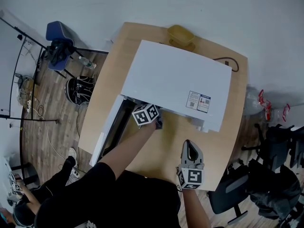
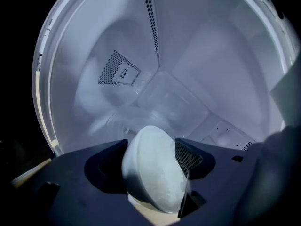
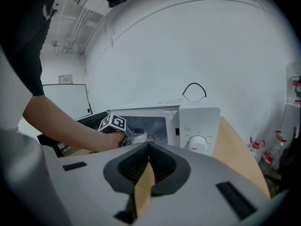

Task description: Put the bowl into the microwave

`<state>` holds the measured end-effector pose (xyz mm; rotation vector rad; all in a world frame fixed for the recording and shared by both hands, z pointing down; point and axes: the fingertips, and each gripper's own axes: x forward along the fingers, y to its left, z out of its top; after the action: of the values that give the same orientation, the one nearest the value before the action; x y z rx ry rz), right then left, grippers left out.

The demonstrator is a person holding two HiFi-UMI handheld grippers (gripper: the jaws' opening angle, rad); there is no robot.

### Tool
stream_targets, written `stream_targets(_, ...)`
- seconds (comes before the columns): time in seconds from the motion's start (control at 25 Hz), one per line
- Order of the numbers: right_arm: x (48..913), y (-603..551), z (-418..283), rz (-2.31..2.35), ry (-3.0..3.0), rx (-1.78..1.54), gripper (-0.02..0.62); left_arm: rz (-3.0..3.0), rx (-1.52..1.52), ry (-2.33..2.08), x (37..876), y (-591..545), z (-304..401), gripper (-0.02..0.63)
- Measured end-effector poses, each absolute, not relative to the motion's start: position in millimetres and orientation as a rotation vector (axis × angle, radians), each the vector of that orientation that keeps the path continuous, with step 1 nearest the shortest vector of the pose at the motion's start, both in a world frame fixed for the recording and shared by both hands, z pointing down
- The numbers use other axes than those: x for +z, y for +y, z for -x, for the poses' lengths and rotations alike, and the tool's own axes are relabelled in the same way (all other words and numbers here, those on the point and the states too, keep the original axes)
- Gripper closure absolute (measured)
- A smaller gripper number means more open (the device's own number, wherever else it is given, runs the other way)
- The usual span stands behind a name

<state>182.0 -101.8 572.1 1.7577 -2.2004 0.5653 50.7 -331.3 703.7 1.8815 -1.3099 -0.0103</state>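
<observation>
left gripper (image 1: 152, 118) clamps tilted bowl (image 2: 150, 173) at microwave (image 1: 175, 80) mouth, 12 o'clock, for placing; right gripper (image 1: 189, 146), closed and empty, stands clear at 5 o'clock.

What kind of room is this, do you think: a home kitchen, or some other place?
Probably an office or lab room, not a kitchen. The microwave stands on a plain wooden table, swivel office chairs are around it, and cables lie on the wood floor.

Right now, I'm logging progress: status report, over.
Left claw shut on bowl, tilted, inside microwave. Right claw shut, empty, above table. Door open, nothing in the way.
</observation>
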Motion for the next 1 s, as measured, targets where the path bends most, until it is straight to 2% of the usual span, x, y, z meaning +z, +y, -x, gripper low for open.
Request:
stream_targets(0.52, 565.1, -89.9, -188.1, -1.801, -2.168, 0.556, 0.535, -1.857, -0.138, -1.227, 696.9, -309.2, -32.0, 0.285)
stream_targets(1.0, 571.8, -60.2, -174.6, -1.788, -2.151, 0.583, 0.535, -2.101, 0.088, -1.228, 698.0, -310.5, -50.2, 0.262)
